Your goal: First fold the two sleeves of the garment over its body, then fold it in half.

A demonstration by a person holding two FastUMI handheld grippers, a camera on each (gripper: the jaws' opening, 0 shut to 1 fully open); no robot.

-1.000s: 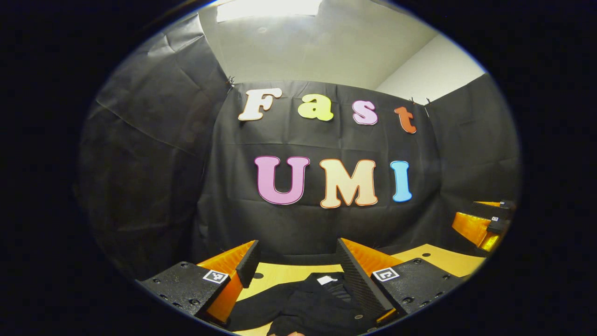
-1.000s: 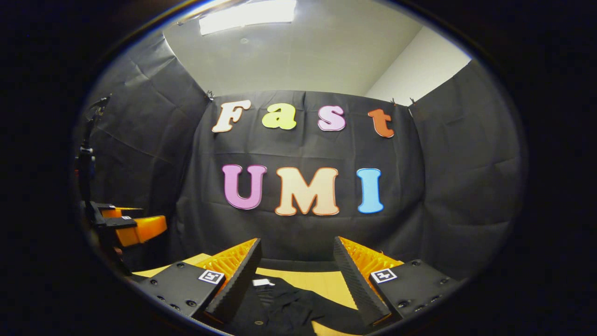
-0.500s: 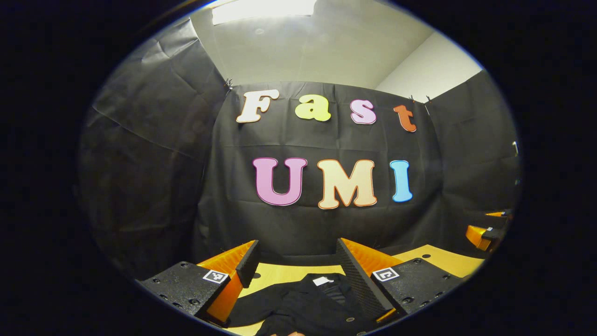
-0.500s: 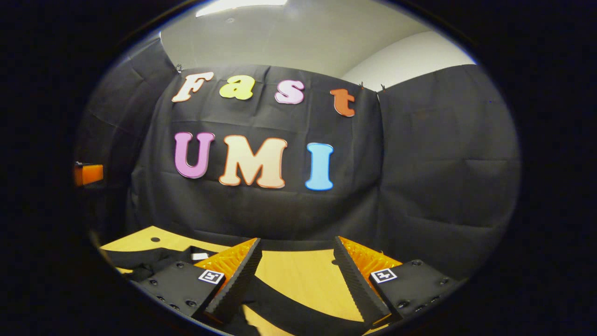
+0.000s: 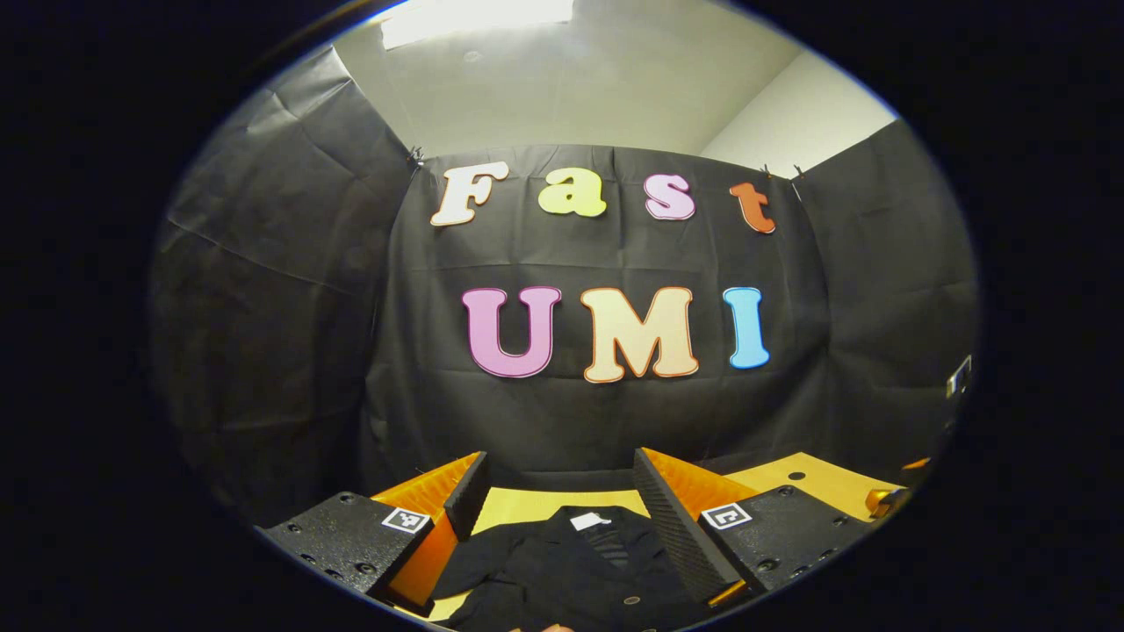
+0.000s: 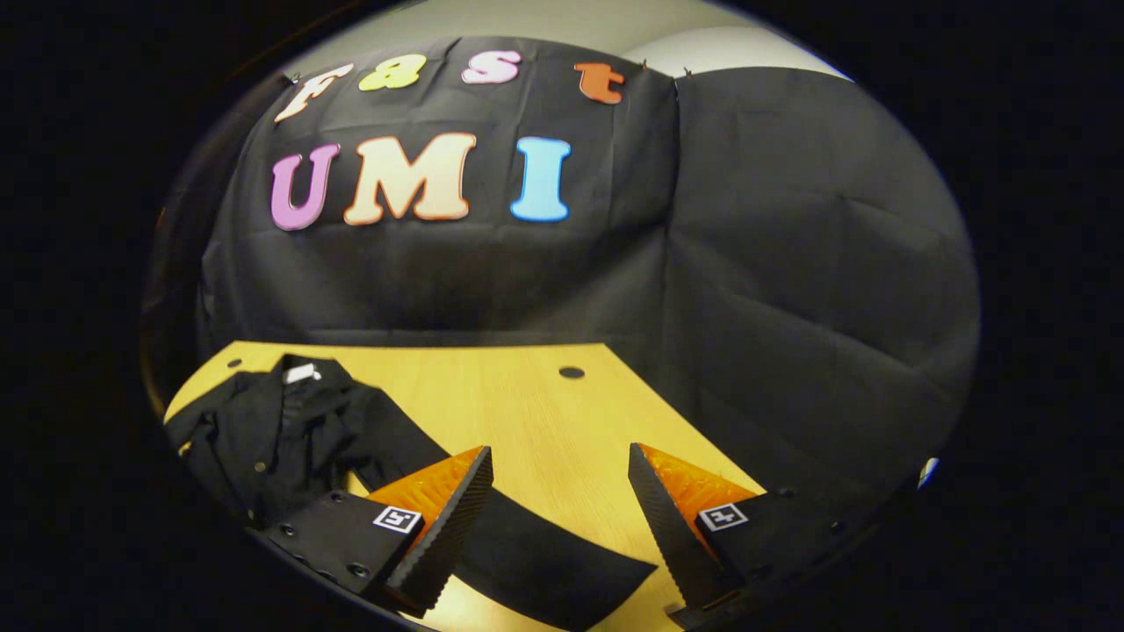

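Holding both sets of jaws wide, nothing between them. My left gripper (image 5: 555,509) hovers over the shirt (image 5: 562,570), white collar tag (image 5: 589,520) dead ahead. My right gripper (image 6: 560,505) sits above the sleeve (image 6: 527,549), which is stretched out flat across the table (image 6: 527,412), the shirt's body off to the left.
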